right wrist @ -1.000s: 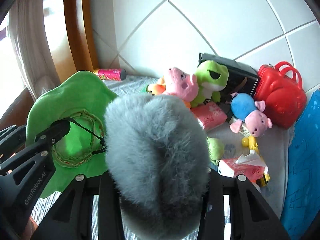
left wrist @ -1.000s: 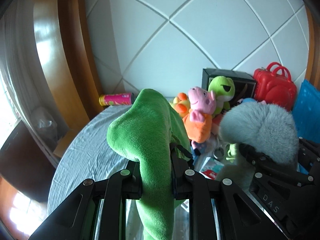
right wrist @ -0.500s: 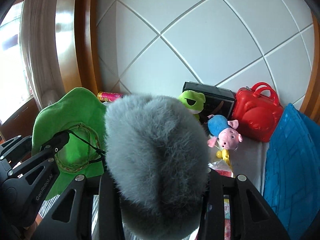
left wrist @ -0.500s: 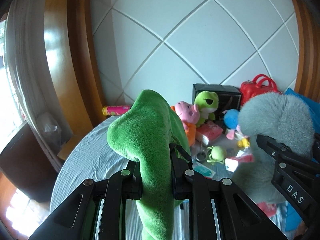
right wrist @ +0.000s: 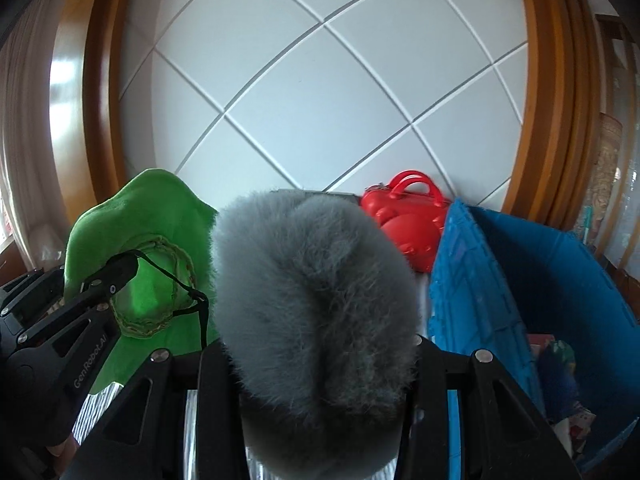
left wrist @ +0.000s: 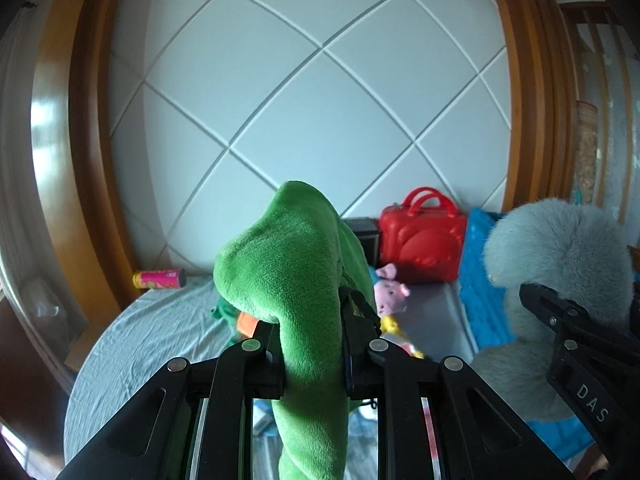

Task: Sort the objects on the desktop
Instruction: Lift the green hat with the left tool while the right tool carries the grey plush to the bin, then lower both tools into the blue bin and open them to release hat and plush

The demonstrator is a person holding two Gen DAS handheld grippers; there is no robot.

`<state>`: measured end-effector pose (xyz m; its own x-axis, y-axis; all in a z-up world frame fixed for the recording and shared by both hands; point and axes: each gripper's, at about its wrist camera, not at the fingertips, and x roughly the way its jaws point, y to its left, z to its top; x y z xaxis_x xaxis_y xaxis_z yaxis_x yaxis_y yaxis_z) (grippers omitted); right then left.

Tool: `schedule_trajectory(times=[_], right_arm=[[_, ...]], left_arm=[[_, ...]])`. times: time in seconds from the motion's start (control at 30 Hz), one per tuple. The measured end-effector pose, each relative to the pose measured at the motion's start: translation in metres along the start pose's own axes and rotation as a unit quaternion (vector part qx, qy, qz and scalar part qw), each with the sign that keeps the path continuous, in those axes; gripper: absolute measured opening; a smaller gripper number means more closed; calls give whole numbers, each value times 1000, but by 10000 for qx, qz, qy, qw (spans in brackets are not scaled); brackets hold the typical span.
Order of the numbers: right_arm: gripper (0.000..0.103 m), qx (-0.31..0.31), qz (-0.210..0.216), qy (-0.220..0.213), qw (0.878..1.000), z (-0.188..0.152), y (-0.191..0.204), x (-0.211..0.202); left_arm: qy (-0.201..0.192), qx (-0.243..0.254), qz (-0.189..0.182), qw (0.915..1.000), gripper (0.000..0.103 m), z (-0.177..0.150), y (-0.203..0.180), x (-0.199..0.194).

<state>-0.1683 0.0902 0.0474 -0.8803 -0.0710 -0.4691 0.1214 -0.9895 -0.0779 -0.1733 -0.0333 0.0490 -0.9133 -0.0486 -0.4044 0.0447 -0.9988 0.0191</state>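
My left gripper [left wrist: 310, 354] is shut on a green plush hat [left wrist: 296, 280], held up above the table. Seen from the right wrist, the same green plush hat [right wrist: 148, 248] shows its brim, braided cord and black strap, with the left gripper [right wrist: 108, 280] pinching it. My right gripper [right wrist: 316, 364] is shut on a grey fluffy plush [right wrist: 316, 300] that fills the middle of its view. That grey fluffy plush [left wrist: 560, 256] hangs at the right of the left wrist view, in front of the blue crate [left wrist: 476, 280].
A blue crate [right wrist: 520, 280] stands open at the right, with a few items in its bottom. A red toy case [left wrist: 422, 248] and a black box [left wrist: 362, 232] stand against the white quilted wall. A pink pig plush [left wrist: 390, 288] and pink tube [left wrist: 158, 279] lie on the grey cloth-covered table [left wrist: 152, 340].
Both grippers have risen and swung right with their plush items still held. The toy pile has dropped from view; the blue crate's inside now shows in the right wrist view.
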Motion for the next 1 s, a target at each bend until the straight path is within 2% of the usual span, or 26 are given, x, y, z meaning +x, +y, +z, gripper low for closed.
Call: schedule_trajectory(times=[0.13, 0.3, 0.47, 0.57, 0.7, 0.83, 1.0], right_arm=[[39, 203, -421, -240, 9986, 0, -69, -31], [39, 426, -891, -396, 9943, -12, -170, -70], [39, 648, -1358, -551, 9871, -25, -272, -109], [39, 768, -1524, -514, 9840, -40, -322, -124], [39, 925, -1554, -278, 9831, -66, -371, -126], [39, 978, -1381, 55, 9856, -92, -393, -110], [39, 979, -1183, 440, 9872, -120, -401, -81]], left_arm=[[-428, 121, -344, 9984, 19, 23, -69, -18], [-855, 251, -808, 9927, 19, 45, -180, -45], [-934, 491, -1326, 9855, 19, 48, -290, -73], [-744, 644, -1488, 9840, 19, 36, -339, -84], [-143, 833, -1404, 9865, 19, 11, -380, -75], [427, 953, -1152, 9878, 19, -18, -398, -53], [1072, 1062, -988, 9836, 19, -45, -410, -22]])
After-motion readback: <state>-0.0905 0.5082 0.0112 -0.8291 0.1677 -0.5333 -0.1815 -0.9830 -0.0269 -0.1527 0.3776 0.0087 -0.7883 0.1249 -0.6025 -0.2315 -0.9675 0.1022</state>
